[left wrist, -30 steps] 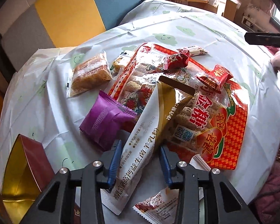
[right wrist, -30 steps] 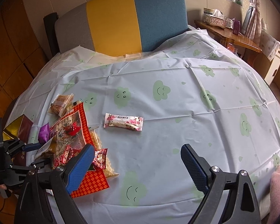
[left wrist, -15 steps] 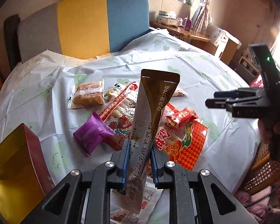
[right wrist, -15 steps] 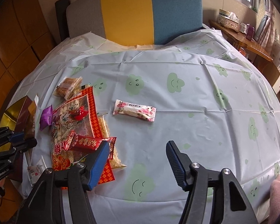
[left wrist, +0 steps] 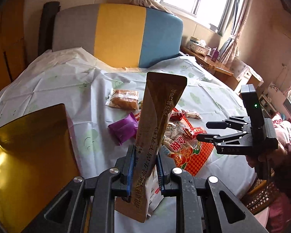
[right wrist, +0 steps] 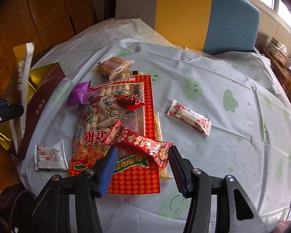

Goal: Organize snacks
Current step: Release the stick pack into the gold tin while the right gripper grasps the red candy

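Round table [right wrist: 232, 81] under a pale cloth printed with green smiley clouds, grey/yellow/blue headboard [left wrist: 118, 33] behind it, window beyond. Open gold-lined box [left wrist: 29, 155] with maroon walls sits just left of the left gripper [left wrist: 144, 171], at the table edge. Big red bag of sesame candy sticks [right wrist: 114, 116] lies flat ahead of the right gripper [right wrist: 142, 165], which hangs over its near end. Left gripper is clamped on a long gold-and-white powder sachet [left wrist: 155, 136], pads pressing its lower part, sachet standing up clear of the table and tilted a bit. Right gripper half spread, jaws just narrowed from wide; a red candy bar wrapper [right wrist: 137, 141] lies on the big bag between and just ahead of the fingertips, pads not touching it. Clear pack of brown crispy cake [right wrist: 113, 67] lies beyond the big bag's far end. Purple packet [right wrist: 79, 94] sits at the bag's left edge, toward the box. Pink floral white bar [right wrist: 190, 117] lies alone on the cloth, right of the bag. Small red candy [right wrist: 131, 102] rests on top of the bag, further out. White sachet [right wrist: 50, 155] lies flat, left of the right gripper, near the box.
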A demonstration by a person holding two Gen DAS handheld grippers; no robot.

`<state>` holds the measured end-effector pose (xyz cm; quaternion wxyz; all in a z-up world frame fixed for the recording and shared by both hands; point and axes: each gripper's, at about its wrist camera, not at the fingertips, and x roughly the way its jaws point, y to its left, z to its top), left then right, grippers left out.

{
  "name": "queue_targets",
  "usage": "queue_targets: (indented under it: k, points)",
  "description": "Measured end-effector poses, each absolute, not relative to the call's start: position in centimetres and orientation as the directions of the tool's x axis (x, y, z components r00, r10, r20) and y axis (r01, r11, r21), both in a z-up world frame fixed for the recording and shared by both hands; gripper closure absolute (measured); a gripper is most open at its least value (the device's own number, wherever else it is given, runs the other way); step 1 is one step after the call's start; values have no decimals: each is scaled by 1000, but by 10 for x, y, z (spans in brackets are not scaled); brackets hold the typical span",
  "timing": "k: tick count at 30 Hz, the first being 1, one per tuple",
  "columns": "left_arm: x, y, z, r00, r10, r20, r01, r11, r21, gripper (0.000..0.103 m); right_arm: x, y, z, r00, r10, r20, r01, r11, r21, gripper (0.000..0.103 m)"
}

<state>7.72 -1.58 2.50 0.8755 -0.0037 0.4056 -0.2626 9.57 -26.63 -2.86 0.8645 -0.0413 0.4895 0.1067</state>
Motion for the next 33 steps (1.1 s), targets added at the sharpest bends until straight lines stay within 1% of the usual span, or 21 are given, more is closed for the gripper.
queue_targets:
  k: [4, 7, 9, 10, 11, 12, 13, 15, 18, 19, 21, 22, 23, 24, 25, 26, 27, 29, 31, 32, 33]
  points:
    - [79, 25, 23, 539, -446, -714, 342, 891, -298, 83, 104, -256, -34, 494, 122, -861, -282, 959, -25, 42]
    - [85, 59, 18, 551, -419, -722, 222, 907, -358, 82, 111, -253, -40, 484, 103, -869, -311, 948, -61, 42]
    - [91, 77, 13, 562, -380, -735, 146, 920, -364, 83, 113, -252, -44, 478, 102, -872, -330, 941, -71, 42]
    - [94, 83, 12, 571, -340, -748, 107, 933, -343, 83, 114, -251, -46, 474, 103, -875, -336, 939, -72, 42]
    - [97, 89, 11, 570, -338, -749, 87, 931, -354, 83, 114, -251, -47, 471, 108, -876, -340, 938, -67, 42]
    - [101, 94, 10, 566, -358, -742, 75, 919, -386, 83, 114, -251, -47, 470, 113, -876, -345, 937, -64, 45]
    - [105, 97, 9, 569, -360, -740, 59, 915, -400, 83, 113, -251, -47, 471, 116, -874, -352, 934, -65, 58]
    - [114, 96, 9, 583, -332, -741, 53, 926, -373, 83, 112, -248, -48, 475, 112, -873, -361, 929, -77, 69]
    - [130, 93, 13, 586, -315, -746, 47, 933, -358, 83, 111, -245, -49, 478, 102, -872, -370, 924, -95, 72]
    - [135, 97, 15, 587, -318, -744, 26, 926, -375, 83, 110, -245, -49, 479, 100, -872, -370, 924, -98, 73]
    - [133, 108, 23, 620, -341, -707, 17, 906, -422, 83, 110, -245, -49, 481, 95, -872, -370, 923, -104, 74]
    - [130, 111, 27, 642, -321, -696, 16, 913, -407, 83, 109, -245, -49, 482, 91, -871, -370, 923, -108, 75]
    - [127, 114, 28, 655, -295, -696, 9, 924, -383, 80, 108, -244, -49, 483, 88, -871, -372, 921, -113, 76]
    - [124, 115, 27, 664, -254, -703, 1, 941, -339, 70, 107, -244, -49, 485, 86, -870, -375, 919, -118, 76]
    - [121, 111, 24, 662, -189, -726, -1, 967, -253, 62, 107, -243, -49, 485, 83, -871, -377, 918, -122, 76]
    - [120, 106, 19, 655, -120, -746, -5, 987, -163, 46, 108, -243, -49, 484, 83, -871, -378, 918, -122, 76]
    - [117, 105, 14, 654, -90, -751, -4, 993, -122, 44, 108, -243, -49, 484, 84, -871, -377, 918, -121, 76]
    - [114, 114, 6, 639, -103, -762, -24, 988, -153, 42, 107, -243, -49, 485, 81, -871, -376, 918, -124, 76]
    - [115, 127, -2, 619, -64, -783, -113, 979, -170, 34, 107, -243, -49, 488, 76, -869, -376, 918, -131, 77]
    - [115, 134, -5, 615, -34, -788, -159, 973, -166, 32, 107, -243, -49, 489, 75, -869, -375, 918, -131, 77]
    - [114, 139, -5, 616, -4, -788, -195, 968, -158, 33, 107, -243, -49, 489, 75, -869, -373, 918, -131, 77]
